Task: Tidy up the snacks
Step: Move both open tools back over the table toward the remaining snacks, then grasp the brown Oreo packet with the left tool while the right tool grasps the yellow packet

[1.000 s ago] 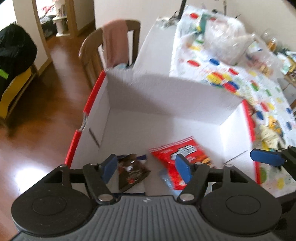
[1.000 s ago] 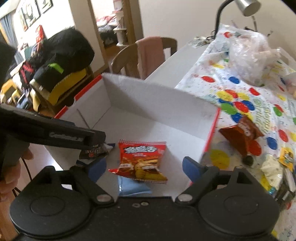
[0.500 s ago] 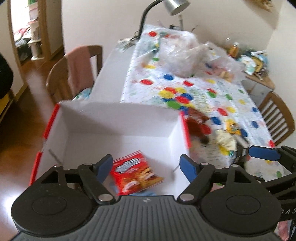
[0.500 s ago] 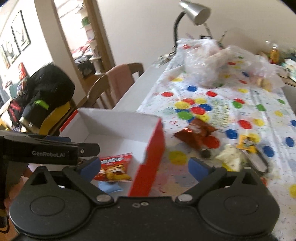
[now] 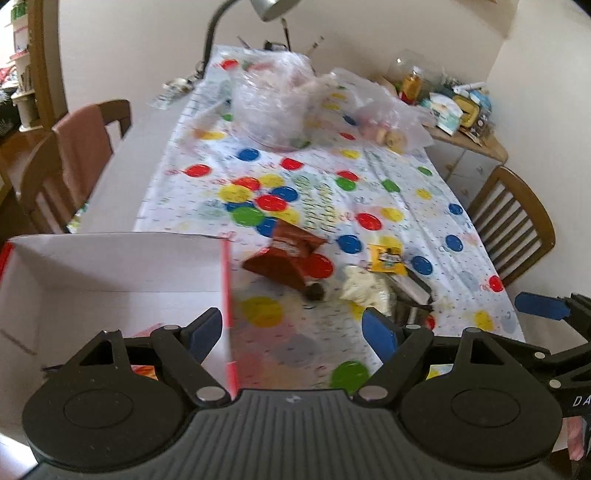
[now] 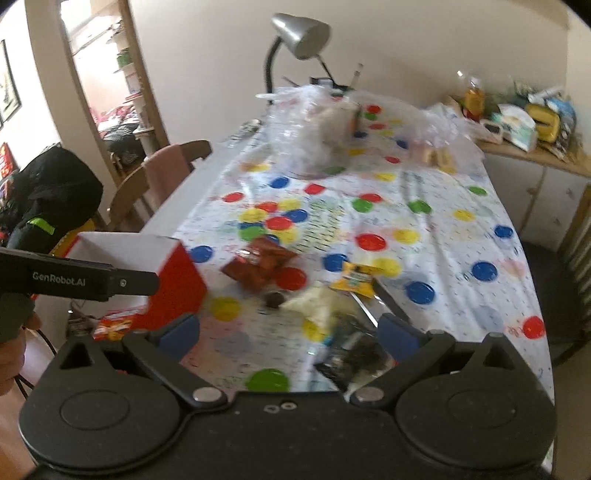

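- Left gripper (image 5: 293, 330): its 2 blue-padded fingers are spread wide with nothing between them.
- Right gripper (image 6: 290, 334): 2 fingers likewise parted and empty.
- A hand (image 6: 11, 354) grasps the left gripper's handle.

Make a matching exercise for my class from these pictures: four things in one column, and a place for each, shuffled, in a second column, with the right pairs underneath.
Things
1. brown snack bag
2. yellow packet
3. red snack packet
4. desk lamp

Places
A. inside the box
B. at the far end of the table
C. on the tablecloth, just right of the box
D. on the tablecloth, right of the brown bag, beside the pale crumpled wrapper

Pairs: 1-C, 2-D, 3-A, 4-B
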{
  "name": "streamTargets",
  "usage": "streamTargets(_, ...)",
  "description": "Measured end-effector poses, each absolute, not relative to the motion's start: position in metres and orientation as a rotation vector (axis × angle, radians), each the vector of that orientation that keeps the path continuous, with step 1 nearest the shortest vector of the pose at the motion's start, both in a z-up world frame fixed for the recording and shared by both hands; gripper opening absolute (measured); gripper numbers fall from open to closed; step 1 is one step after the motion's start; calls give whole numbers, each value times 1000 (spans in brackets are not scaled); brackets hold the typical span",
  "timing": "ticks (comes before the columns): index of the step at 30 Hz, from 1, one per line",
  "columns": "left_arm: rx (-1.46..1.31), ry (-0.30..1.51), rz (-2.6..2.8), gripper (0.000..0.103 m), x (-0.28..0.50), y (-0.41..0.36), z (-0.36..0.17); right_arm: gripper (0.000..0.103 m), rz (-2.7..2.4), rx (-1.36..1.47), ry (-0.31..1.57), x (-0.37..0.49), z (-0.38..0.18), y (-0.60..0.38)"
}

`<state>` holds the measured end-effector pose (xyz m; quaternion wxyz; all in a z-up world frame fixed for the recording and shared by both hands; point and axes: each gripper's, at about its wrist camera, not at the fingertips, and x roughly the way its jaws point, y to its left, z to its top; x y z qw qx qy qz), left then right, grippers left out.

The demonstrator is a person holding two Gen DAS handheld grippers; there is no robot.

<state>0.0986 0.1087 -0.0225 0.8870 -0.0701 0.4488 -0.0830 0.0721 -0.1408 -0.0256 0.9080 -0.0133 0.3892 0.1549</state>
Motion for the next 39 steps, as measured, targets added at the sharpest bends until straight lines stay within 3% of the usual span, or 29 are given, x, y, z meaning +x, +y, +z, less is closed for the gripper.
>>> streamTargets(16, -13, 1058, -147, 83, 199, 46, -55, 102, 299, -12, 899, 148, -75, -217)
streamTargets(29, 65, 1190, -78, 83, 274, 27, -110, 99, 280, 38, 992, 226, -112, -203)
streamTargets(39, 86, 1258, -44, 83, 298, 30, -141, 83, 263, -2, 1044, 256, -135, -170)
